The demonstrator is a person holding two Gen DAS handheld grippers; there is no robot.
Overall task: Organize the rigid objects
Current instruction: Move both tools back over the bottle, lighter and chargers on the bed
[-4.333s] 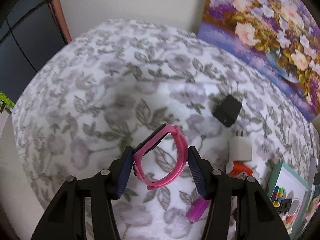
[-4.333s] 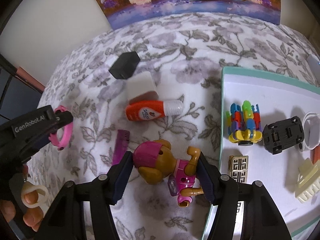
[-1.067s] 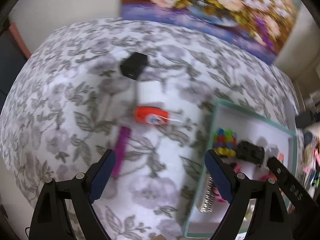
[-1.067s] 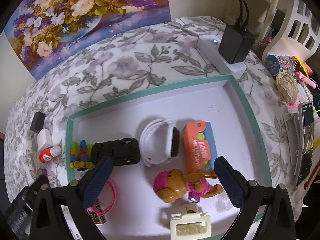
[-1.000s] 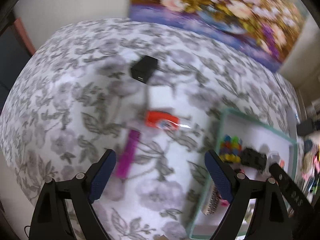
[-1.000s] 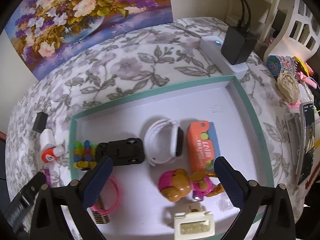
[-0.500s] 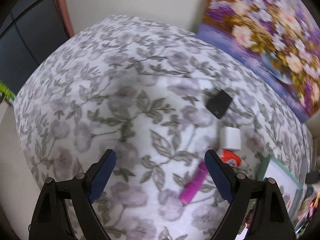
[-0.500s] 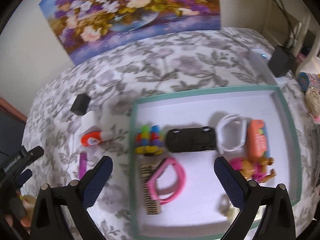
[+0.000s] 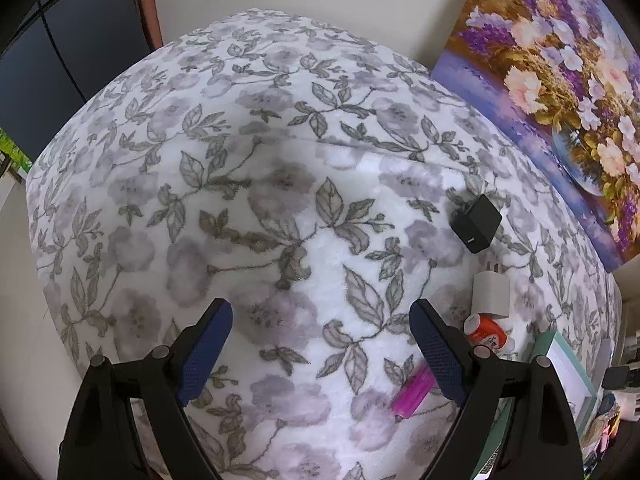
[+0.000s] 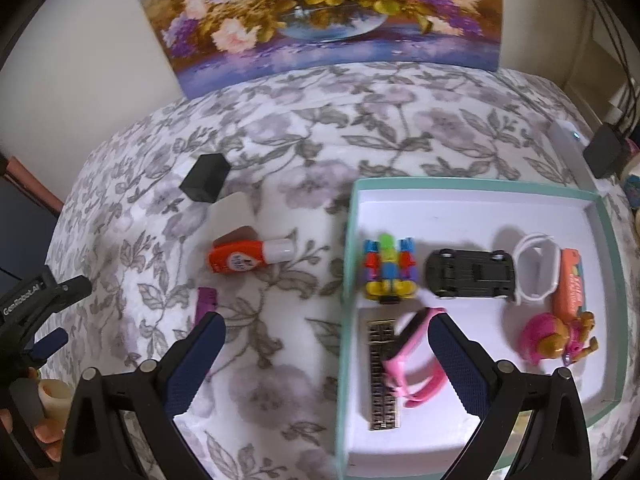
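Observation:
A white tray with a teal rim [image 10: 472,208] holds a pink watch band [image 10: 416,356], a gold comb [image 10: 382,372], a colourful block toy [image 10: 386,268], a black toy car [image 10: 468,274], a white watch band [image 10: 536,272], an orange box [image 10: 570,282] and a pup figure [image 10: 554,336]. On the floral cloth lie a black cube [image 10: 205,178] [image 9: 476,224], a white adapter [image 9: 491,294], an orange glue bottle [image 10: 248,260] [image 9: 488,332] and a purple comb [image 10: 205,304] [image 9: 412,394]. My right gripper [image 10: 326,354] is open and empty over the tray's left edge. My left gripper [image 9: 320,348] is open and empty over bare cloth; it shows at the left in the right wrist view [image 10: 44,300].
A flower painting [image 10: 320,12] leans on the wall behind the table. A white power strip with a black plug [image 10: 600,152] lies at the far right. The cloth's edge drops off at the left [image 9: 40,240].
Both grippers have let go: the pink band and pup figure now lie in the tray. The left gripper swung left over bare cloth. The right gripper moved left toward the tray's left edge.

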